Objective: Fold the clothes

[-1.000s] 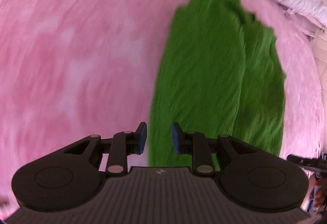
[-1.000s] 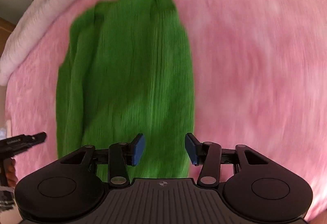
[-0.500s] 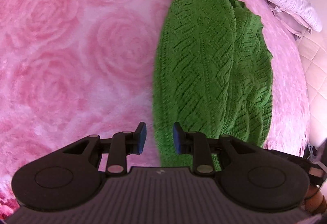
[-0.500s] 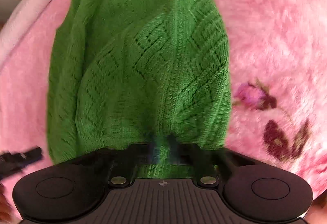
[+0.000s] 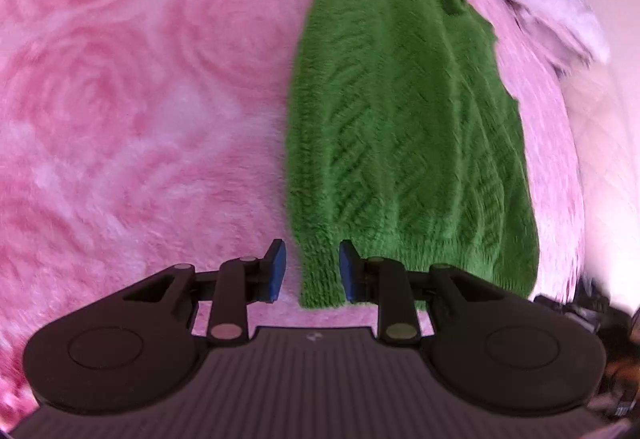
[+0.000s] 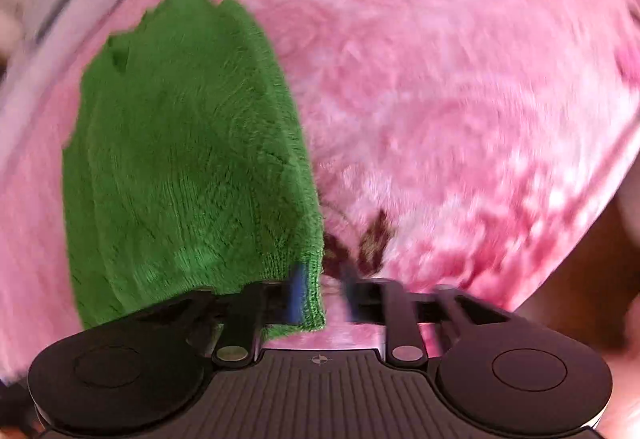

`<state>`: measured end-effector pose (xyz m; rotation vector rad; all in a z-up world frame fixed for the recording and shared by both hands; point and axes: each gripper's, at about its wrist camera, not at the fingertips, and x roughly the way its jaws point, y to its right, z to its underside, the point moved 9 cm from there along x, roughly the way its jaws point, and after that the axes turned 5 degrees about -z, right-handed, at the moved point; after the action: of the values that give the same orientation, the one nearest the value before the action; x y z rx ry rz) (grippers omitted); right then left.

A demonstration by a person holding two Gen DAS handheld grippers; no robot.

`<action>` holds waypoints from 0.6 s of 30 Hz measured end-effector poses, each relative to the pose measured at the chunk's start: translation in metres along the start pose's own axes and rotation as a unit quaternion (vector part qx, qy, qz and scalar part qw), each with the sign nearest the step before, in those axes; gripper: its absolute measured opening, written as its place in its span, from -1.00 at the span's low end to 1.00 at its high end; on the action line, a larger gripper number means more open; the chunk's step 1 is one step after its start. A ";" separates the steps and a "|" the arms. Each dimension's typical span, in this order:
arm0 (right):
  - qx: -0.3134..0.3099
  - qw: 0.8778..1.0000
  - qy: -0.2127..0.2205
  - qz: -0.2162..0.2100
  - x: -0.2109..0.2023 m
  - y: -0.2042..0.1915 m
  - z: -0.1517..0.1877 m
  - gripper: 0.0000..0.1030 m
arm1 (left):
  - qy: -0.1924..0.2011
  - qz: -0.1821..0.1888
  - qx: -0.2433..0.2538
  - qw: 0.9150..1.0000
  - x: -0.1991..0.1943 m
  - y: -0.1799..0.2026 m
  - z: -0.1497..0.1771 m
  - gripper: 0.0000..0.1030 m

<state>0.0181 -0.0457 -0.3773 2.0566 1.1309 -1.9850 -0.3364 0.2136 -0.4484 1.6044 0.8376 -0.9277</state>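
Released since half a second ago, the green knit sweater [image 5: 404,135] lies folded lengthwise on the pink rose blanket [image 5: 132,87]. Right gripper [image 6: 322,293] fingers are opening beside its corner; left gripper [image 5: 311,271] fingers are opening around its hem, not pressing.

A pink rose-patterned plush blanket [image 5: 140,99] covers the bed — a folded green knit sweater [image 5: 400,127] lies flat on it

A green knitted sweater [image 6: 184,167] lies folded lengthwise on a pink plush blanket [image 6: 460,87], its ribbed hem nearest the right gripper [image 6: 322,293]. The gripper's jaws are opening; the sweater's near right corner sits between them, against the left blue pad, unpinched. The picture is motion-blurred.
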 end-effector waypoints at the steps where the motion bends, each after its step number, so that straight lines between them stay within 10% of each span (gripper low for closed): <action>1: 0.026 1.000 0.004 -0.016 0.004 0.004 0.000 0.12 | 0.003 0.004 -0.014 1.000 0.002 -0.002 0.000 -0.45; 9: 0.076 0.994 0.019 -0.072 0.034 0.018 -0.006 0.13 | 0.020 0.021 -0.094 0.995 0.026 0.004 0.000 -0.56; 10: 0.058 0.995 0.021 -0.077 0.039 0.015 -0.009 -0.13 | 0.024 0.016 -0.085 0.996 0.025 0.007 0.000 -0.88; 11: 0.033 0.996 0.016 -0.080 0.045 0.009 -0.013 -0.89 | 0.028 0.009 -0.074 0.997 0.024 0.010 0.000 -0.88; 18: -0.122 0.974 0.057 -0.185 -0.033 -0.039 -0.042 -0.90 | 0.130 -0.060 0.088 0.986 -0.058 0.059 0.013 -0.91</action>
<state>0.0354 -0.0101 -0.3245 1.9656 1.7956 -1.7637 -0.3124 0.1856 -0.3733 1.8737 1.0666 -0.9076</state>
